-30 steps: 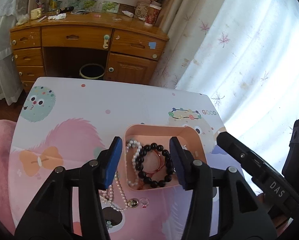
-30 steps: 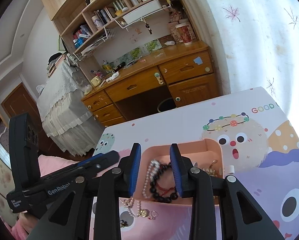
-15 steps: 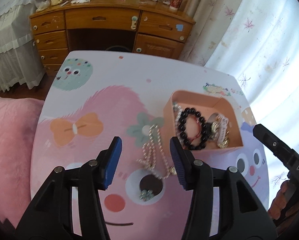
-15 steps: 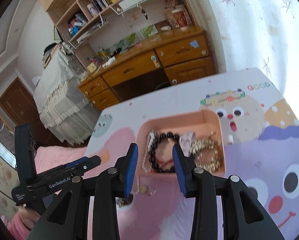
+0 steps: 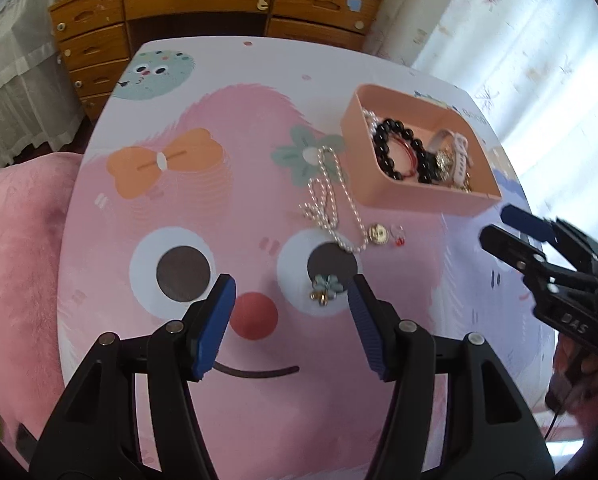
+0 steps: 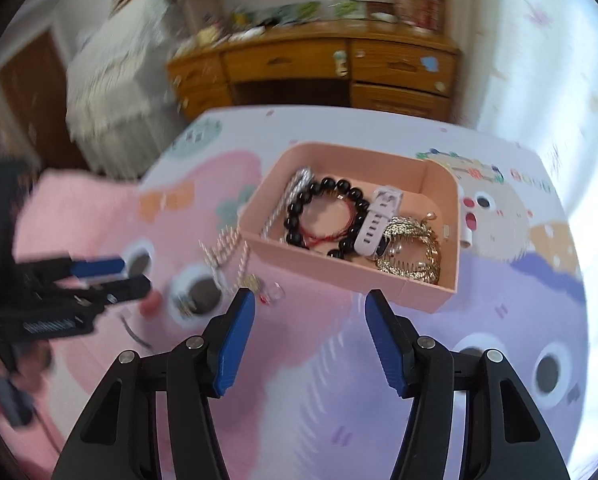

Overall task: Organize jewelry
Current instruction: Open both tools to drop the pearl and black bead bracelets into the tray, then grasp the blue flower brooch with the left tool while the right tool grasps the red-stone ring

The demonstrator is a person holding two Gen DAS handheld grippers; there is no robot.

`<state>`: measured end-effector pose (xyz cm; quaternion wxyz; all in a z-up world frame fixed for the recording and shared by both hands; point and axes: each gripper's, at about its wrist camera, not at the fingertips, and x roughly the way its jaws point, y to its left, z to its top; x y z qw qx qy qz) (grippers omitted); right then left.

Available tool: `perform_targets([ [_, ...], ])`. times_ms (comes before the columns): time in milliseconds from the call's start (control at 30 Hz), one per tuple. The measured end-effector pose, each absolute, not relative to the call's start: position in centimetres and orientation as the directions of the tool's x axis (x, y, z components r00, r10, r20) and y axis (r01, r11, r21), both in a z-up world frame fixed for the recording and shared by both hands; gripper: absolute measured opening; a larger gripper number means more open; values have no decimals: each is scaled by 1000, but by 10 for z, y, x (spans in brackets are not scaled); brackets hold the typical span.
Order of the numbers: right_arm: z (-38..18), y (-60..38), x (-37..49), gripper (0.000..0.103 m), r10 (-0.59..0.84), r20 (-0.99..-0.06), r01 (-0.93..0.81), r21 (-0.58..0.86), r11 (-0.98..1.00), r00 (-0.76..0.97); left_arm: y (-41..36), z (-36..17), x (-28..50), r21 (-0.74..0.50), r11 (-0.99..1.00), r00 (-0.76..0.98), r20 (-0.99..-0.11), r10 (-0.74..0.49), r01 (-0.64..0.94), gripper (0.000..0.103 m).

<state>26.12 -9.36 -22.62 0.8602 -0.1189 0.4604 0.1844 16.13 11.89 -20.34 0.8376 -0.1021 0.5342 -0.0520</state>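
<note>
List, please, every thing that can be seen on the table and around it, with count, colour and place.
table: one, pink cartoon print, below both tongs
box: one, pink, on the table's right part
bead bracelet: one, black with red cord, in the box
watch: one, white, in the box
gold chains: a pile, gold, in the box
pearl necklace: one, white, on the table, left of the box
coin pendant: one, gold, beside the necklace
flower clip: one, pale blue, on the table
desk: one, brown wood, behind the table
left tongs: one, black with blue pads, open
right tongs: one, same colours, open
</note>
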Motion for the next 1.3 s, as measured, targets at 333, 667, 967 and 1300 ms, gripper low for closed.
perform_targets([
  [333,-279,-54,253,58,209,-820,-640,-229,733,533,99,-222,159,-185,974,453,-862,-225,132,55],
  [667,-312,-38,271,45,271,-822,-673,-173,719,501,82,-240,169,-171,963,450,-857,-250,207,45],
  [967,-315,-31,278,23,310,-829,-691,-121,713,465,80,-243,170,-161,965,456,-857,-240,205,22],
  [1300,-316,-19,282,9,317,-835,-693,-102,714,450,82,-243,168,-146,972,466,-858,-218,185,17],
])
